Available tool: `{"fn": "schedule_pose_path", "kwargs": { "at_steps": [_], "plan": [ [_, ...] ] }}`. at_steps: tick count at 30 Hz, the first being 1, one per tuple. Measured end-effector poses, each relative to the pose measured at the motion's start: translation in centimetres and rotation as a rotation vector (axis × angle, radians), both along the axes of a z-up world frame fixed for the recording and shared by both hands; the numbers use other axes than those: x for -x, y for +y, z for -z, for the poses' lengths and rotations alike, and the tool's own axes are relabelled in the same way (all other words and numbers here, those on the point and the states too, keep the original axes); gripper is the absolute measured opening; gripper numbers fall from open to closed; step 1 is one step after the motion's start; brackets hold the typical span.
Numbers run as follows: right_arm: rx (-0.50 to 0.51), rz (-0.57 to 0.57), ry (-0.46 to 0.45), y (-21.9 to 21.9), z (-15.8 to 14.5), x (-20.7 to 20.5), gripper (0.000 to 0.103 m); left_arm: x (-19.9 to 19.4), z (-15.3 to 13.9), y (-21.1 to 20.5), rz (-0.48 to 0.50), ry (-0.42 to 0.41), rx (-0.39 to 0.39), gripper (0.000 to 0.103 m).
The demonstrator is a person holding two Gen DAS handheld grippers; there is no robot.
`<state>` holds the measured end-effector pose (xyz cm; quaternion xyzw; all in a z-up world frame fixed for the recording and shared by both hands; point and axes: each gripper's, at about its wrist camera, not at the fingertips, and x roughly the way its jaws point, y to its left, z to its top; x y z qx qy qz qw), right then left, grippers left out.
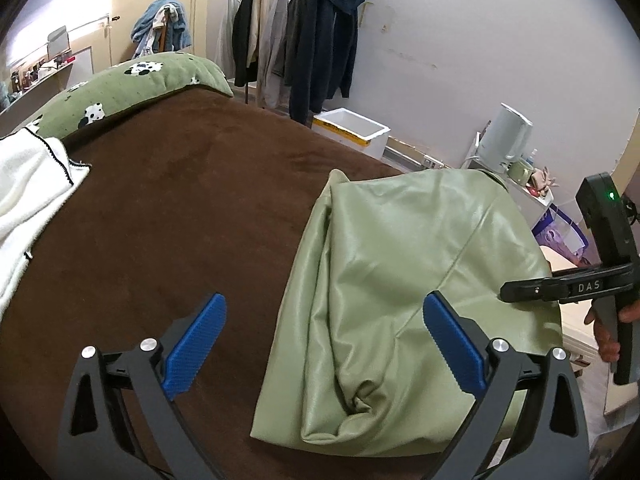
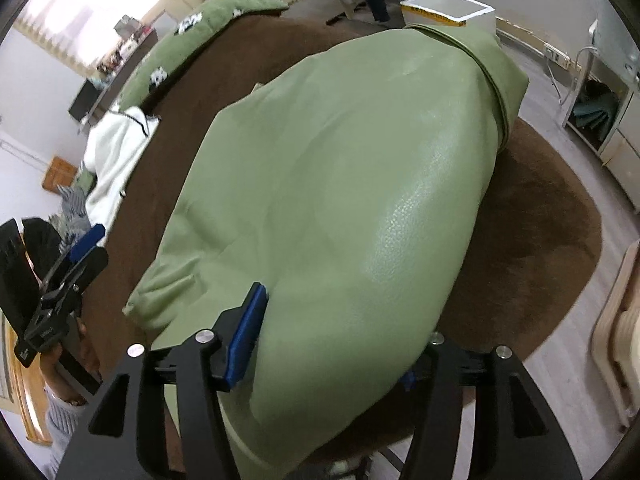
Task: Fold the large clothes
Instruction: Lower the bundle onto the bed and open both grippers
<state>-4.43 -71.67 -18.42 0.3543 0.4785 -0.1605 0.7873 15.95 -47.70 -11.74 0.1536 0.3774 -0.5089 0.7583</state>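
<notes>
A light green leather-like jacket [image 1: 404,292] lies folded on the brown bed cover [image 1: 180,216]; it fills the right wrist view [image 2: 340,184]. My left gripper [image 1: 324,344] is open above the jacket's left edge, holding nothing. My right gripper [image 2: 332,340] is open, its jaws straddling the jacket's near edge, the right blue pad hidden by the fabric. The right gripper's body shows at the left wrist view's right edge [image 1: 600,280]. The left gripper shows at the right wrist view's left edge [image 2: 72,264].
A white garment [image 1: 28,196] lies at the bed's left. A green patterned pillow [image 1: 132,88] lies at the far end. Coats hang on a rack [image 1: 304,36]. A white foam box [image 1: 352,130] and a shelf with a kettle [image 1: 506,140] stand beyond the bed.
</notes>
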Motion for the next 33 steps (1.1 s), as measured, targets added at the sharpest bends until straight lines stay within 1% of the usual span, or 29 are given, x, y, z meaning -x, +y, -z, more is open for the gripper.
{"fn": "schedule_pose_path", "kwargs": {
  "at_steps": [2,4,5,7,9,10,11,13,15,18,20,23,25,26,27,30,32,33],
  "plan": [
    [0.040,-0.007,0.036,0.2,-1.1,0.4,0.073,0.2,-0.2,0.1,0.001,-0.004,-0.003,0.096],
    [0.080,-0.030,0.046,0.6,-2.3,1.0,0.076,0.3,-0.4,0.4,-0.002,-0.002,0.001,0.096],
    [0.101,-0.033,0.045,0.7,-2.7,1.5,0.081,0.4,-0.5,0.5,-0.003,0.001,0.007,0.096],
    [0.189,-0.051,0.018,1.1,-4.8,2.3,0.090,0.9,-0.6,0.6,-0.006,0.001,0.013,0.096],
    [0.283,-0.074,-0.010,1.8,-6.8,2.7,0.091,1.5,-0.7,0.7,-0.004,0.006,0.017,0.096],
    [0.322,-0.090,-0.028,2.1,-7.5,2.5,0.093,1.9,-0.8,0.8,-0.003,0.010,0.021,0.096],
    [0.373,-0.113,-0.045,2.5,-8.2,2.0,0.097,2.3,-0.9,0.9,-0.002,0.016,0.027,0.096],
    [0.458,-0.158,-0.078,3.0,-9.0,0.5,0.097,3.1,-1.0,1.1,0.005,0.028,0.039,0.096],
    [0.466,-0.173,-0.119,2.7,-9.0,-1.2,0.097,4.3,-1.2,1.3,0.013,0.032,0.059,0.096],
    [0.418,-0.190,-0.139,1.9,-7.6,-5.1,0.097,6.0,-1.3,1.4,0.029,0.040,0.084,0.096],
    [0.404,-0.206,-0.110,1.3,-5.7,-8.2,0.097,7.1,-1.1,1.3,0.049,0.063,0.103,0.096],
    [0.418,-0.214,-0.050,1.0,-3.2,-11.4,0.097,8.3,-0.5,0.7,0.084,0.077,0.107,0.096],
    [0.408,-0.226,-0.011,0.7,-1.1,-13.4,0.097,8.6,0.8,-0.1,0.095,0.083,0.083,0.096],
    [0.420,-0.223,0.001,0.7,-0.5,-13.9,0.097,8.5,1.3,-0.4,0.092,0.086,0.069,0.096],
    [0.445,-0.228,0.029,0.6,0.6,-14.9,0.097,8.2,2.4,-0.7,0.075,0.081,0.046,0.096],
    [0.436,-0.232,0.102,0.2,2.9,-16.8,0.097,7.1,4.5,-0.7,0.055,0.101,0.011,0.096],
    [0.446,-0.231,0.105,-0.1,3.7,-17.6,0.098,6.4,5.9,-0.6,0.049,0.104,-0.021,0.096],
    [0.451,-0.230,0.102,-0.1,3.9,-17.8,0.098,6.1,6.5,-0.3,0.059,0.115,-0.018,0.096]
  ]
}}
